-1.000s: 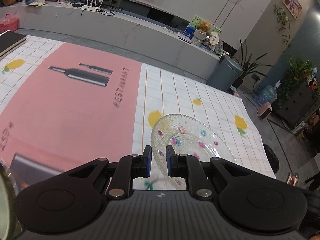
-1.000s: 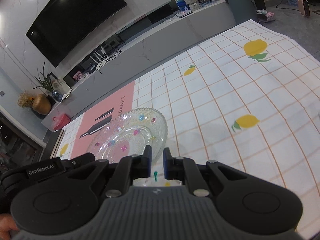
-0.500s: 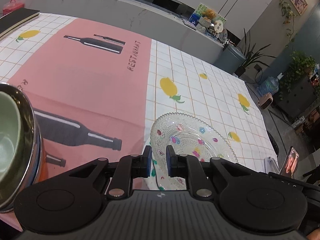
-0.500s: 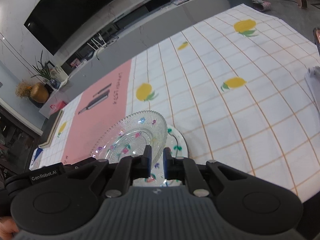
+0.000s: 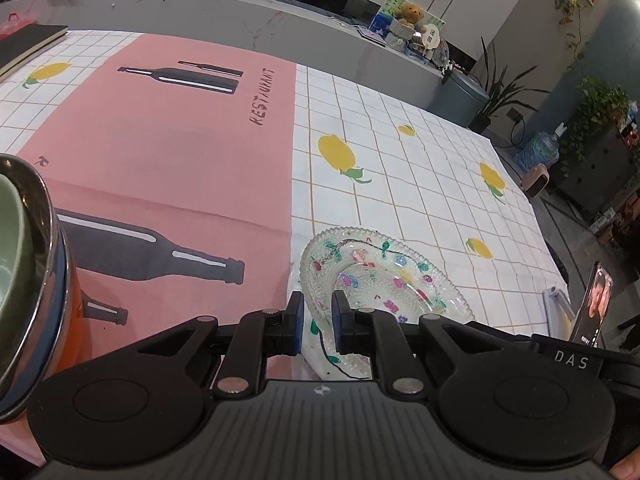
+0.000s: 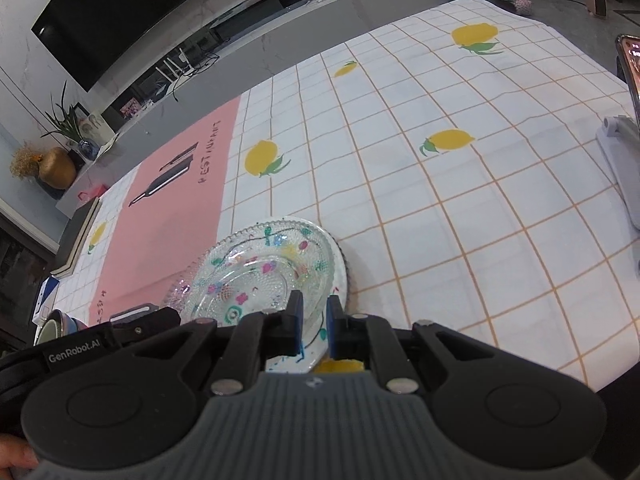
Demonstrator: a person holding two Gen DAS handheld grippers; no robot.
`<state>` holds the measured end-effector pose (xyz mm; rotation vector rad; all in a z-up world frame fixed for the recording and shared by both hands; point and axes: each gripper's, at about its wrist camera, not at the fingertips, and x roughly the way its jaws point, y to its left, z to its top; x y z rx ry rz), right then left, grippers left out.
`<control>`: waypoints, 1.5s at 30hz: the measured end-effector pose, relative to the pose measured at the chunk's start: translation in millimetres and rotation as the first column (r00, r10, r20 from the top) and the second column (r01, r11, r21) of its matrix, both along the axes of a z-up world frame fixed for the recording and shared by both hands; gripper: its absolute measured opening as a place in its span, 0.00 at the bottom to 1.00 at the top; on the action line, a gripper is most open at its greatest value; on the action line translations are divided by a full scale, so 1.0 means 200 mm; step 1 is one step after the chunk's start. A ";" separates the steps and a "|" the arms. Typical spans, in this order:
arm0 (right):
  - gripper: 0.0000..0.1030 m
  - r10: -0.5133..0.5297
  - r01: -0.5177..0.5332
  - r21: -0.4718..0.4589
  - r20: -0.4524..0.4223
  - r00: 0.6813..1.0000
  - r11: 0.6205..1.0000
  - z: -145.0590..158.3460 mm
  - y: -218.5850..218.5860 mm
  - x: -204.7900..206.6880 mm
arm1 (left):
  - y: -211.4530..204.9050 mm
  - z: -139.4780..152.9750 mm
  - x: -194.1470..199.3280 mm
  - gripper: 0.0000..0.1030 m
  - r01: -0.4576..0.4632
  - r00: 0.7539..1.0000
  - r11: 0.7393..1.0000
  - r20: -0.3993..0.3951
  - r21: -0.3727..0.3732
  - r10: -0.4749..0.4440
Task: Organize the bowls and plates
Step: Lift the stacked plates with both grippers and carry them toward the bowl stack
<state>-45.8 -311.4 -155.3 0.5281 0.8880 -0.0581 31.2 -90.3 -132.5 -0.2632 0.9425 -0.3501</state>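
A clear glass plate (image 5: 384, 276) with coloured flower dots is held between both grippers over the near part of the tablecloth. My left gripper (image 5: 318, 322) is shut on its left rim. My right gripper (image 6: 313, 322) is shut on the opposite rim of the glass plate (image 6: 256, 276). Directly under it lies a white plate (image 6: 340, 268) with green and pink drawings, also showing below the rim as the white plate (image 5: 344, 360). Whether the two plates touch I cannot tell. A stack of bowls (image 5: 28, 264), green inside steel, stands at the left.
A phone (image 5: 598, 304) leans on a white stand (image 6: 624, 168) at the table's right edge. A pink placemat (image 5: 168, 152) with printed bottles covers the left half. A dark book (image 5: 28, 40) lies at the far left corner. The bowl stack (image 6: 56, 322) sits beyond the left gripper.
Both grippers have carried the glass plate down and toward the near edge. The white patterned plate has come into view beneath it, and the bowl stack has entered the left view.
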 end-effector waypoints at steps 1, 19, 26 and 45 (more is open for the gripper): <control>0.09 0.005 -0.005 -0.008 -0.001 1.000 1.000 0.00 0.00 0.00 | 0.00 -0.01 0.00 0.15 -0.001 1.000 1.000 -0.004 0.000 0.001; 0.08 0.043 -0.048 -0.104 -0.046 0.998 0.993 -0.03 0.06 0.03 | 0.00 -0.04 0.00 0.12 -0.006 1.000 0.999 -0.022 0.048 0.007; 0.15 0.023 -0.028 -0.122 -0.041 0.999 0.992 -0.02 0.05 0.03 | 0.01 -0.04 0.01 0.15 -0.015 0.999 0.999 -0.039 0.050 0.017; 0.14 -0.008 0.006 -0.026 -0.068 0.998 1.000 -0.07 0.01 0.04 | 0.00 -0.05 0.04 0.06 -0.002 1.000 1.000 -0.021 0.017 0.002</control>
